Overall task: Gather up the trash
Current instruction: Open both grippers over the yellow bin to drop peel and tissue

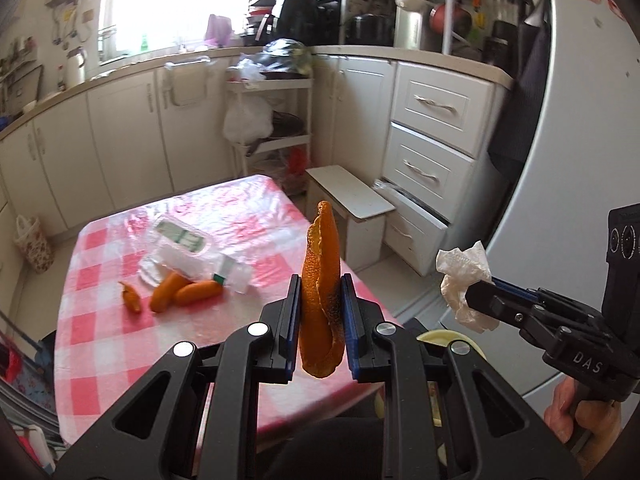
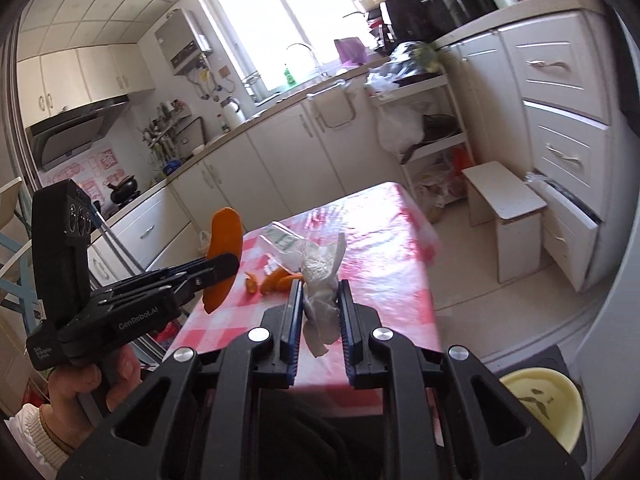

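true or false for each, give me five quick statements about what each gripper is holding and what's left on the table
1. The left gripper is clamped on a piece of orange peel. True.
2. The right gripper is empty. False: it holds a crumpled white tissue.
3. More orange peel pieces lie on the checked tablecloth. True.
4. The clear plastic packaging is held in a gripper. False: it lies on the table beside the peel pieces.
5. The yellow bowl sits in the middle of the table. False: it is off the table, low at the right of the right wrist view.
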A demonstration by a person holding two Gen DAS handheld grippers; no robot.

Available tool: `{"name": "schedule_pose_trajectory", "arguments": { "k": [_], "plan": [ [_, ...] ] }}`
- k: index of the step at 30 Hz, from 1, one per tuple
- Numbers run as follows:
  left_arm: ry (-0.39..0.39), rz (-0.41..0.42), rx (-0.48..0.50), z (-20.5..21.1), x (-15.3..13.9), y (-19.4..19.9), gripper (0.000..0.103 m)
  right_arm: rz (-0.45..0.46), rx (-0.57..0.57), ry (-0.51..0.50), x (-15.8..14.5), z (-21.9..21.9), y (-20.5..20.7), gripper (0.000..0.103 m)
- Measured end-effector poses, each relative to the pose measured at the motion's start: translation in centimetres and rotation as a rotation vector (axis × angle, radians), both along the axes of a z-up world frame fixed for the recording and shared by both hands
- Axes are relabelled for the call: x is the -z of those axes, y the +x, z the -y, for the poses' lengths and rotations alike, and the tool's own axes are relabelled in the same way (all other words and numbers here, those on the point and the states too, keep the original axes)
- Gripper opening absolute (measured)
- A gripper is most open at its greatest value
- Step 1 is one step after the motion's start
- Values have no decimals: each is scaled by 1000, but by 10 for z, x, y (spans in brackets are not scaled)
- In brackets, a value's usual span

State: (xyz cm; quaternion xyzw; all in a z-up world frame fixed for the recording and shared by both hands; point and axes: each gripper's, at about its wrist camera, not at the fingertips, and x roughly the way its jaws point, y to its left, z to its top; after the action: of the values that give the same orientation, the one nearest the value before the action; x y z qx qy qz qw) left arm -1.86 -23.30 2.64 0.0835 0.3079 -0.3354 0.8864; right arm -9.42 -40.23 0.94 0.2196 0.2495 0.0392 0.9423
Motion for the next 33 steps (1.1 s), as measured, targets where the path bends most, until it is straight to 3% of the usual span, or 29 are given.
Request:
{"name": "schedule_pose_trajectory", "arguments": {
  "k": [6, 12, 21, 24, 27, 29, 33],
  "plan": [
    [26, -32, 79, 37, 9, -21, 18, -76, 112, 22, 33, 36, -25, 19],
    [39, -136, 185, 88, 25, -35, 18, -201, 225, 63, 81, 70, -52, 19],
    [142, -344, 277, 173, 88, -45, 19, -337, 299, 125, 137, 97, -60, 20],
    [180, -377, 278, 189, 110, -47, 26, -383, 325, 138, 153, 103, -64, 35],
    [230, -350, 256, 196, 123, -50, 46, -398, 357, 157, 158, 112, -75, 41],
    [217, -317, 236, 194, 118, -50, 62, -398, 376, 166, 156, 116, -81, 44],
    [191, -252, 207, 187, 109, -51, 74, -377, 395, 161, 145, 118, -85, 52]
  ]
}}
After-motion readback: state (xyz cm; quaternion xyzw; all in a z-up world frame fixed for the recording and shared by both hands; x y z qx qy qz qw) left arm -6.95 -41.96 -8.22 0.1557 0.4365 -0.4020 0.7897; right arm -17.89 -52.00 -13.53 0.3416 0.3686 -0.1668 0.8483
